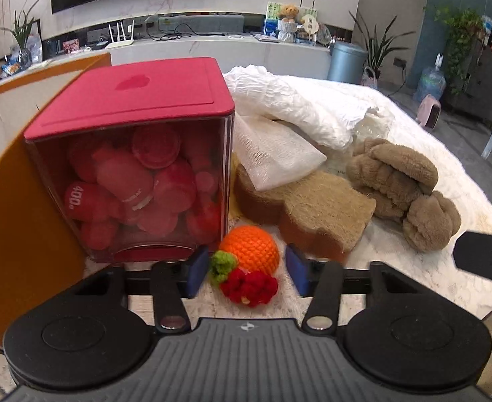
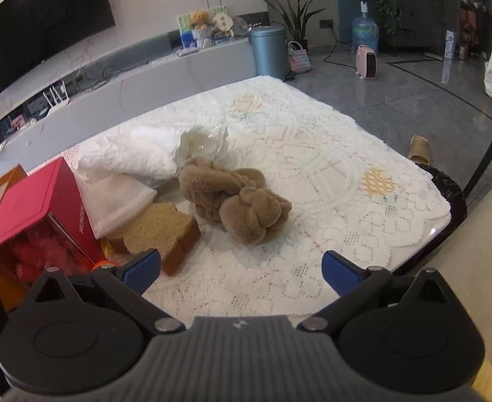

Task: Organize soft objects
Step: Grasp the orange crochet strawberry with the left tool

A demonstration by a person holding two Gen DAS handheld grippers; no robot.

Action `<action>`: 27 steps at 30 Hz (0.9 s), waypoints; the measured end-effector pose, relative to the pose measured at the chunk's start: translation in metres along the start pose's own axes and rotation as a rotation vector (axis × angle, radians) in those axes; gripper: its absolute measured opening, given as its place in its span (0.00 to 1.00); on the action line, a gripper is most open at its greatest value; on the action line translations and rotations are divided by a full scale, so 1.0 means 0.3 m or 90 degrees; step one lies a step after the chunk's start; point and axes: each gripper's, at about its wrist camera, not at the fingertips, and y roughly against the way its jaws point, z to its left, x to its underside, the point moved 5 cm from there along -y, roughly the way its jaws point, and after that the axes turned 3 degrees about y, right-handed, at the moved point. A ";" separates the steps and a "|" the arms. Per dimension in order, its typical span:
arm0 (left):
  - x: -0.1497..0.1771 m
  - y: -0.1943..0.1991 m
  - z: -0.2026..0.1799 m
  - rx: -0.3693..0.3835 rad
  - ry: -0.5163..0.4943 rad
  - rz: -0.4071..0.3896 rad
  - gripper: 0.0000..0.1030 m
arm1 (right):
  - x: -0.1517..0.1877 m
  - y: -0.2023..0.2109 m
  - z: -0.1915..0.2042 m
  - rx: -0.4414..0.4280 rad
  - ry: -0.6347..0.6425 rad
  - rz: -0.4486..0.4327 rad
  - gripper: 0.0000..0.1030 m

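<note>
- Two grippers hang over our lace-covered table (image 2: 363, 201).
- Our left gripper (image 1: 247, 269) straddles the crocheted orange toy (image 1: 251, 249), jaws half open, pads not yet touching; it lies just beside the red-lidded box (image 1: 129, 154).
- Our right gripper (image 2: 241, 269) is wide open and empty.
- We judge pickup is beginning; next, close gently on the yarn.

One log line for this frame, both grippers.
left gripper: open, straddling crochet fruit | right gripper: open, empty | plush knot: untouched

Home living rm: big wall TV (image 2: 42, 30) above a long low console (image 2: 152, 77), router, teddy bear (image 2: 200, 20) on it; water jug, houseplants (several) right of it.
</note>
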 end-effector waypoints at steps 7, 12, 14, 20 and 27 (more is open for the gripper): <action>-0.009 0.045 0.016 0.036 0.022 0.005 0.45 | 0.002 -0.001 0.001 0.001 0.002 0.005 0.97; -0.010 0.089 0.022 0.062 0.043 0.013 0.45 | 0.008 0.002 0.013 0.006 0.013 0.002 0.97; -0.010 0.102 0.012 0.068 0.039 0.007 0.45 | 0.007 -0.002 0.019 0.007 0.018 0.000 0.97; 0.004 0.114 -0.003 0.101 0.044 0.000 0.45 | -0.015 -0.039 0.026 -0.032 -0.008 0.004 0.79; 0.009 0.072 0.036 0.118 0.112 0.016 0.45 | -0.046 -0.111 0.029 0.022 -0.003 0.000 0.03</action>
